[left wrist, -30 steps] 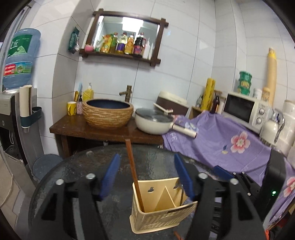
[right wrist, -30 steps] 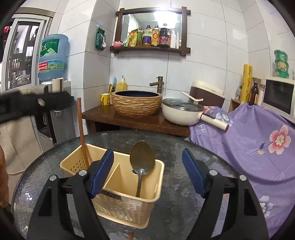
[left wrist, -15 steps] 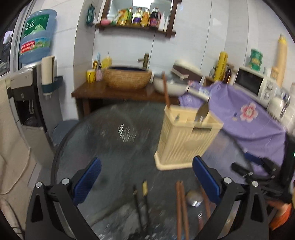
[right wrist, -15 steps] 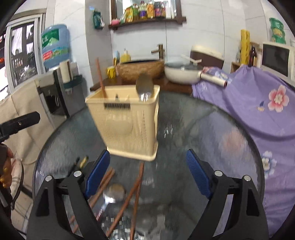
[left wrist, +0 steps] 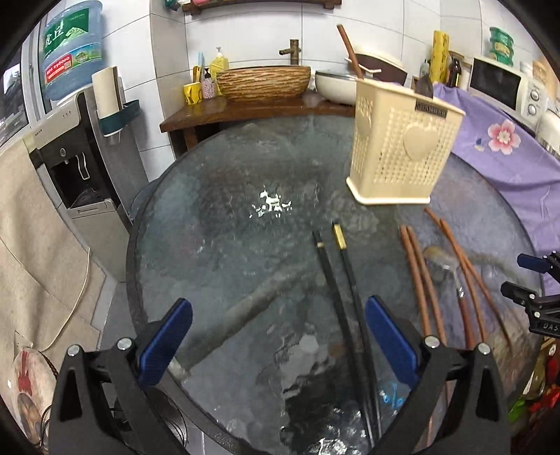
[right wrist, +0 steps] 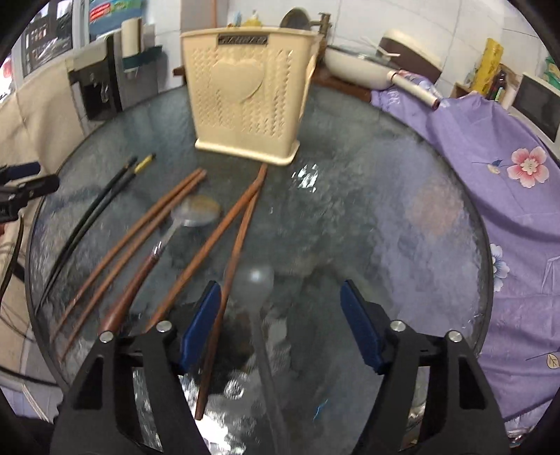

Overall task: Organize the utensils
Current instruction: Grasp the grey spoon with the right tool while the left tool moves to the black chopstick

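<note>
A cream utensil holder (left wrist: 402, 154) (right wrist: 248, 94) stands on the round glass table (left wrist: 217, 217) with a brown chopstick (left wrist: 346, 45) and a spoon (right wrist: 295, 19) in it. On the glass lie black chopsticks (left wrist: 336, 280) (right wrist: 94, 210), two pairs of brown chopsticks (left wrist: 416, 276) (right wrist: 238, 217), a wooden-handled spoon (right wrist: 196, 210) and a metal spoon (right wrist: 253, 280). My left gripper (left wrist: 278, 336) hangs wide open over the black chopsticks, which run by its right pad. My right gripper (right wrist: 281, 325) is closing, with the metal spoon between its jaws and untouched.
A purple flowered cloth (right wrist: 490, 147) covers the table's right side. Behind the table stand a water dispenser (left wrist: 80, 147), a wooden counter with a woven basin (left wrist: 262, 82), a white pan (right wrist: 357, 66) and a microwave (left wrist: 504, 87). The table rim (left wrist: 134, 266) is close on the left.
Both grippers have dropped from above the holder and tilted down at the table. The loose utensils on the glass have come into view. The left jaws have spread wider.
</note>
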Action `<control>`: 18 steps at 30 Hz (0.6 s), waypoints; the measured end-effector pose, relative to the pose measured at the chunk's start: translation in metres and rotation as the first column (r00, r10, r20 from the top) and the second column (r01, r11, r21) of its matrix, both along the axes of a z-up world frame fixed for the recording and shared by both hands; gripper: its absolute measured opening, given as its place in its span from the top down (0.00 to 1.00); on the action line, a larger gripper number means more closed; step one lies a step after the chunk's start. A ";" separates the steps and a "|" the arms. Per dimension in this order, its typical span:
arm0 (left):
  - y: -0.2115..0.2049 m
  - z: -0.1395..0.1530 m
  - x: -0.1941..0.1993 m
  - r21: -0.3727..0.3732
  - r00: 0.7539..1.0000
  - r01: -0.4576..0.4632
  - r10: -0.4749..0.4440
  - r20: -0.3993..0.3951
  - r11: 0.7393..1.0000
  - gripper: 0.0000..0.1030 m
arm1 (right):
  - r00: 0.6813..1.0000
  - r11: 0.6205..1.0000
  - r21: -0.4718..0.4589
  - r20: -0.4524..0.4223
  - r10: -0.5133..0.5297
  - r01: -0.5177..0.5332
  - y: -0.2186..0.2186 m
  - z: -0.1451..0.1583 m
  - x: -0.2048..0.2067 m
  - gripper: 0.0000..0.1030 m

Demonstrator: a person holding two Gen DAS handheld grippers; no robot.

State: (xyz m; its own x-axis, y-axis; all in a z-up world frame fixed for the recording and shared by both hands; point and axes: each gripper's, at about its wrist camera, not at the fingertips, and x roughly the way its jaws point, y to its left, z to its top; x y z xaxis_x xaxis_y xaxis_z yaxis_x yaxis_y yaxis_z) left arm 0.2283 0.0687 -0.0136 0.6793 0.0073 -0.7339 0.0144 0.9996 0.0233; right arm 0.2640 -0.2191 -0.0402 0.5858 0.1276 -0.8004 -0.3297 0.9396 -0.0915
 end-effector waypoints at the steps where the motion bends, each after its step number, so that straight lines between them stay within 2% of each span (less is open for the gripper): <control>1: -0.001 -0.001 0.000 0.005 1.000 0.004 -0.004 -0.001 1.000 0.06 | 1.000 1.000 0.007 -0.013 0.020 -0.020 -0.001 -0.003 -0.003 0.33; 11: 0.000 -0.004 -0.001 0.002 0.999 0.033 -0.033 -0.010 0.999 0.09 | 0.991 0.994 -0.041 -0.091 0.096 -0.100 -0.006 -0.012 -0.010 0.51; 18: -0.006 -0.012 0.007 0.006 0.996 0.078 -0.078 -0.047 0.997 0.22 | 0.985 0.993 0.008 -0.124 0.116 -0.116 0.000 -0.017 0.004 0.55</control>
State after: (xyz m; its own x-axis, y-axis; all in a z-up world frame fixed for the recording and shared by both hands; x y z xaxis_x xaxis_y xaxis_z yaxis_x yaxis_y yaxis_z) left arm 0.2353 0.0630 -0.0255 0.6427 -0.0387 -0.7651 0.0935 0.9952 0.0282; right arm 0.2682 -0.2189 -0.0570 0.4628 0.1898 -0.8659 -0.4454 0.8943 -0.0421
